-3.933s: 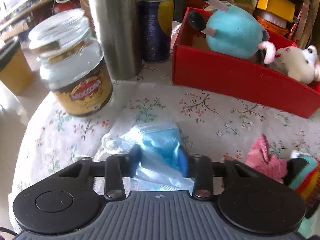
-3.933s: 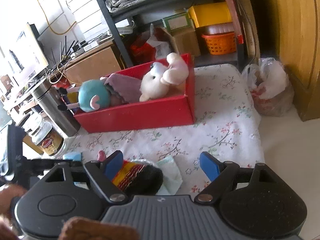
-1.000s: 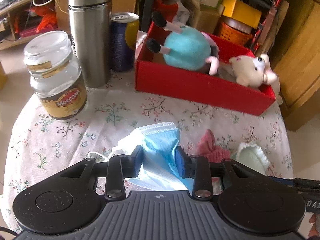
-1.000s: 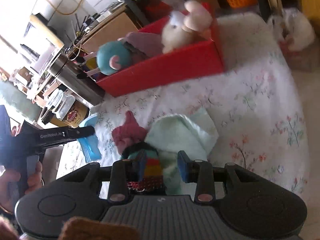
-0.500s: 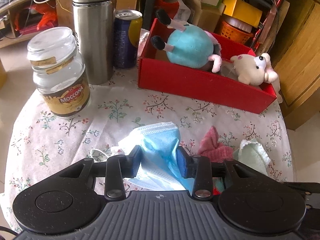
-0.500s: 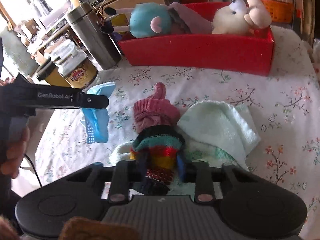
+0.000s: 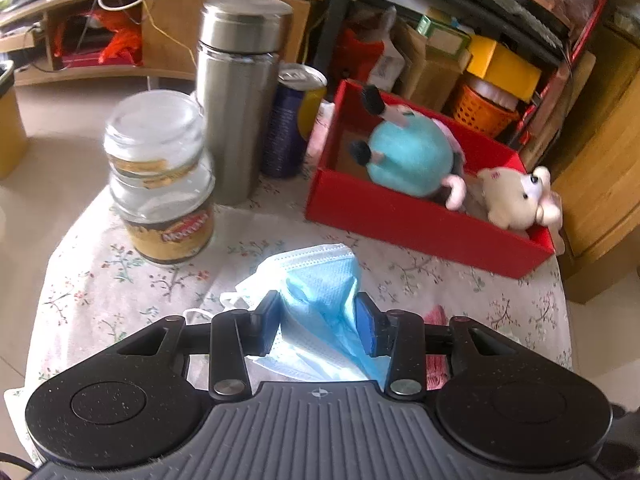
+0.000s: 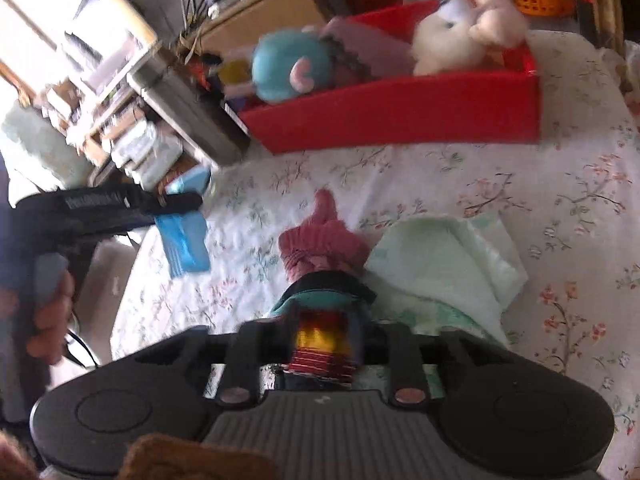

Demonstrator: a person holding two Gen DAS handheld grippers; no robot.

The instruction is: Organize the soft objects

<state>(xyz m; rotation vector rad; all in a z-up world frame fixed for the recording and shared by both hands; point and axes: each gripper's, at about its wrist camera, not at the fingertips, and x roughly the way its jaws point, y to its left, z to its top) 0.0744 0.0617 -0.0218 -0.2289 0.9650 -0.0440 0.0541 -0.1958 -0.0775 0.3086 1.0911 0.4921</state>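
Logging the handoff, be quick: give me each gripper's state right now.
Left gripper: closed on the blue face mask, jaws just easing wider.
Right gripper: closed on the striped knit sock, jaws just loosened.

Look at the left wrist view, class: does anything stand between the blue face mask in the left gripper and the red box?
Nothing visible does. The face mask sits between the left gripper's pads, and only bare floral tablecloth lies before the red box. The jar and flask stand off to the left.

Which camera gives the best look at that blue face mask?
The left wrist view: the face mask fills the centre, sharp, pinched between the left gripper's pads. The right wrist view shows it only as a small, blurred blue flap at the left edge.
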